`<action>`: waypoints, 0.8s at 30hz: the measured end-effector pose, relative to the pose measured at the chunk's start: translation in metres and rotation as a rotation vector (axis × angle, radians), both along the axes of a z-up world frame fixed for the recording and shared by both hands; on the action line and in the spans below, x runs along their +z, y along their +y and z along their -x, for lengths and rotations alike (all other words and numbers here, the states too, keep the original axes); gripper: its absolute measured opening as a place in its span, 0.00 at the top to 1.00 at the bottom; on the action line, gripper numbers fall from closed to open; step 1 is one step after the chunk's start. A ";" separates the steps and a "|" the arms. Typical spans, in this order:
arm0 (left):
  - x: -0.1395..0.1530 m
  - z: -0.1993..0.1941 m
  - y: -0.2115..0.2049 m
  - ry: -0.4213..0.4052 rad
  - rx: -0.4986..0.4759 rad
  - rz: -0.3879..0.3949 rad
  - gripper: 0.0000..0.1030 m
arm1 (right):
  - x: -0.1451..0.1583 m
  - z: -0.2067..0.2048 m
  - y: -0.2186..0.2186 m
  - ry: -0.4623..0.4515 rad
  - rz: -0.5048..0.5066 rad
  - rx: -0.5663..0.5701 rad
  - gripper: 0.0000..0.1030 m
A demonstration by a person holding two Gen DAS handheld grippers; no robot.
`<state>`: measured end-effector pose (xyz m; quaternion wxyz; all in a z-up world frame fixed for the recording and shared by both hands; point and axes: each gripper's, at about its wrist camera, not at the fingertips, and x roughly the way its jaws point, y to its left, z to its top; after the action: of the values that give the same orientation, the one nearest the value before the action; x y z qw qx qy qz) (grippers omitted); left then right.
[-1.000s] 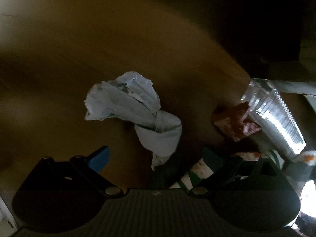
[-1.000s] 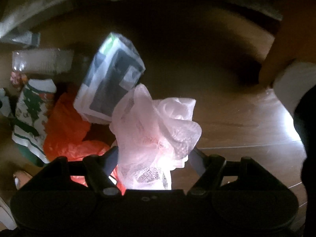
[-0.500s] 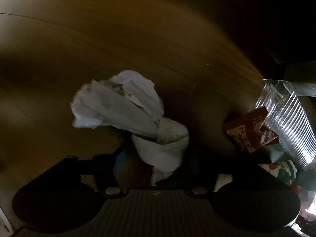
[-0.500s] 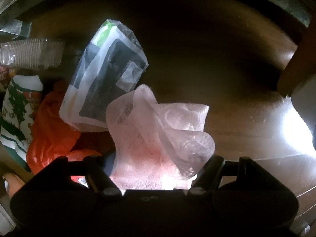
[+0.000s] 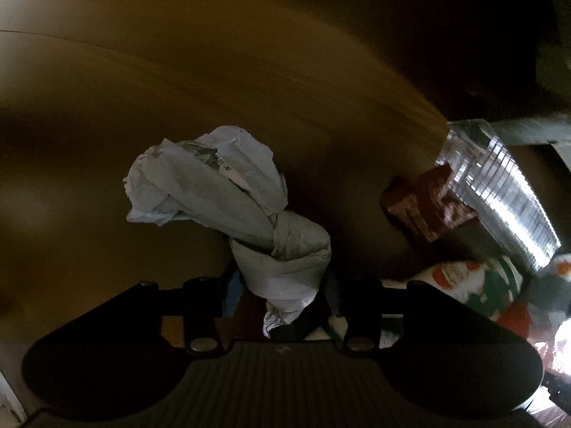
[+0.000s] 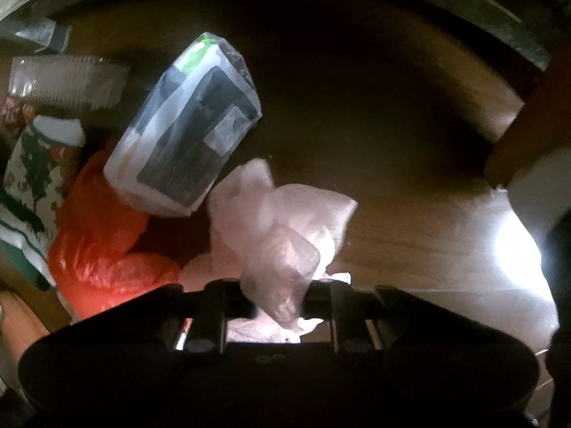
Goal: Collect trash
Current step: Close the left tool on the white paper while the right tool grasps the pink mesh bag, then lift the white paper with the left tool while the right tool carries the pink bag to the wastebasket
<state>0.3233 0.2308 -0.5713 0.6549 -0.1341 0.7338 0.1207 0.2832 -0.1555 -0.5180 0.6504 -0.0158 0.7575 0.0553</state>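
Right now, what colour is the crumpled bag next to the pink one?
Bright orange-red bag, left of the pink bag; right wrist view shows it best.

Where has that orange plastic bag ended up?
In the right wrist view the orange plastic bag lies low on the left, on the wooden floor, under the clear packet and beside the pink bag.

My left tongs [image 5: 282, 292] point down at the floor [image 5: 178, 89], the knotted bag [image 5: 249, 228] between their closing jaws, with a wrapper [image 5: 424, 210] to its right tucked against a ribbed cup [image 5: 506, 192] lying farther right. My right tongs [image 6: 276, 296] are closing on the foam sheet [image 6: 278, 235]. Just left of it a crumpled bag [image 6: 103, 249] lies under a flat packet [image 6: 189, 135], a printed cup [image 6: 35, 185] farther left.
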 end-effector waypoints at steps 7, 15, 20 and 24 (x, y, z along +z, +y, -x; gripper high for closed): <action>0.049 0.024 0.005 -0.046 -0.004 0.006 0.56 | 0.052 0.016 0.014 -0.057 -0.011 0.013 0.93; 0.147 0.040 0.003 -0.202 -0.004 0.008 0.56 | 0.121 0.032 0.009 -0.204 -0.078 0.052 0.93; 0.219 0.042 -0.010 -0.320 -0.066 -0.022 0.56 | 0.181 0.043 0.005 -0.315 -0.128 0.070 0.93; 0.280 0.051 -0.021 -0.422 -0.111 -0.039 0.56 | 0.225 0.054 0.001 -0.403 -0.160 0.083 0.93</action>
<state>0.2728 0.2096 -0.2915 0.8020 -0.1032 0.5843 0.0680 0.2289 -0.1543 -0.2930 0.7850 -0.0060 0.6040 0.1375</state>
